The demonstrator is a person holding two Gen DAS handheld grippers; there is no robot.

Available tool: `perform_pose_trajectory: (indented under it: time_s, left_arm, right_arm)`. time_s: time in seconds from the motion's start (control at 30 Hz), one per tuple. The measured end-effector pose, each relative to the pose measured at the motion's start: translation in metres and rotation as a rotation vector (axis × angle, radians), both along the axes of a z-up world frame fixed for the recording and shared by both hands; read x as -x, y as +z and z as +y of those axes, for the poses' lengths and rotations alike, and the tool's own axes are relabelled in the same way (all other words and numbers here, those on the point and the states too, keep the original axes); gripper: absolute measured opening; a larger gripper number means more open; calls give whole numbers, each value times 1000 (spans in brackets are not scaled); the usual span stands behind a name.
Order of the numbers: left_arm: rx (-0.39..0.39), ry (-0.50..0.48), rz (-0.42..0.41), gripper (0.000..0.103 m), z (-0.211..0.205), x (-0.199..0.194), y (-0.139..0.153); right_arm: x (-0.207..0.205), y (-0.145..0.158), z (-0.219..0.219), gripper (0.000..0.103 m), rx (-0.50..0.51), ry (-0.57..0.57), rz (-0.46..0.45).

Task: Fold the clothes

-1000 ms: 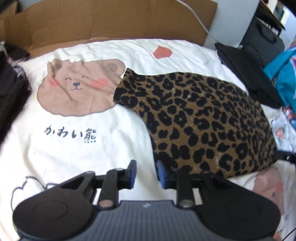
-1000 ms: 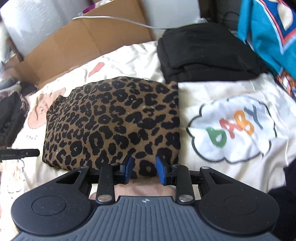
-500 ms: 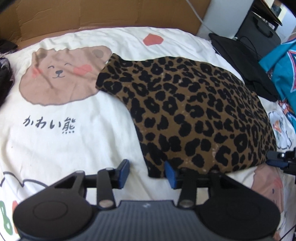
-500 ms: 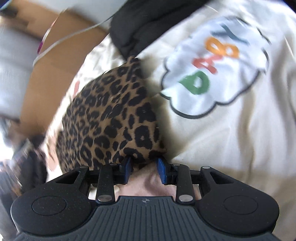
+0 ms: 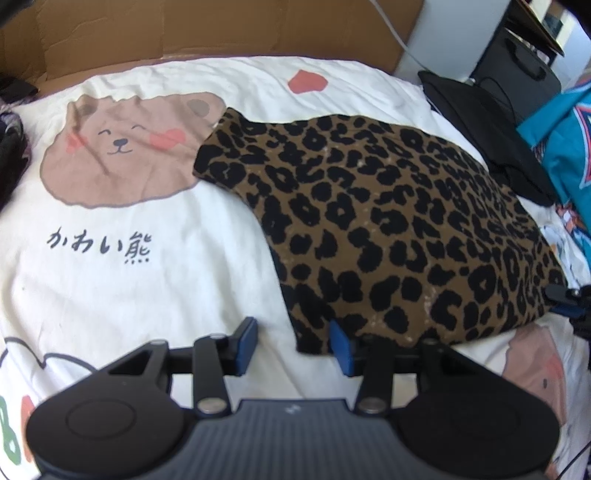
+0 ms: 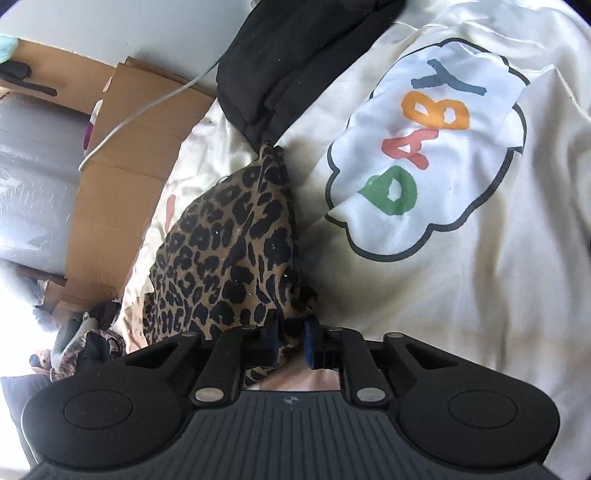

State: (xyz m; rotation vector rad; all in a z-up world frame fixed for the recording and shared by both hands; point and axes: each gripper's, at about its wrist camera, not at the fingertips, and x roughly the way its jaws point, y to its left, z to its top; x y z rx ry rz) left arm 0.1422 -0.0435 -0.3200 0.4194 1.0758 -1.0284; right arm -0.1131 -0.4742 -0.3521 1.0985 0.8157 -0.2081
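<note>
A leopard-print garment lies flat on a white printed bedsheet. My left gripper stands open at the garment's near left corner. That corner lies between the jaws, and the right pad touches its edge. My right gripper is rolled over at the opposite near corner of the leopard-print garment. Its jaws are closing, with bunched fabric pinched between the blue pads. The right gripper's tip also shows at the garment's right edge in the left wrist view.
Folded black clothes lie past the garment's far right corner. A teal garment and a black bag sit at the right. Cardboard lines the bed's far side, crossed by a white cable. Dark clothes lie at the left.
The left jaws have widened and now straddle the garment's near corner. The right gripper rolled, dropped to the other corner and narrowed its jaws onto the fabric, which has bunched up.
</note>
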Motion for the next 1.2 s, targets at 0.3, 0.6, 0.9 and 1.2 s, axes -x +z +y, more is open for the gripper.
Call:
perform_pose_trajectory:
  time_s: [0.3, 0.6, 0.9, 1.2]
  left_arm:
    - [85, 15, 62, 52, 8, -6, -4]
    - [123, -28, 106, 54, 8, 1, -4]
    - [158, -19, 179, 41, 9, 0, -11]
    - [150, 17, 217, 6, 15, -13, -9]
  right_arm:
    - [-6, -32, -4, 36, -159, -23, -17]
    - [-11, 1, -4, 9, -36, -11, -53]
    - [-17, -3, -14, 9, -1, -15, -26]
    - [-17, -5, -11, 8, -18, -19, -23]
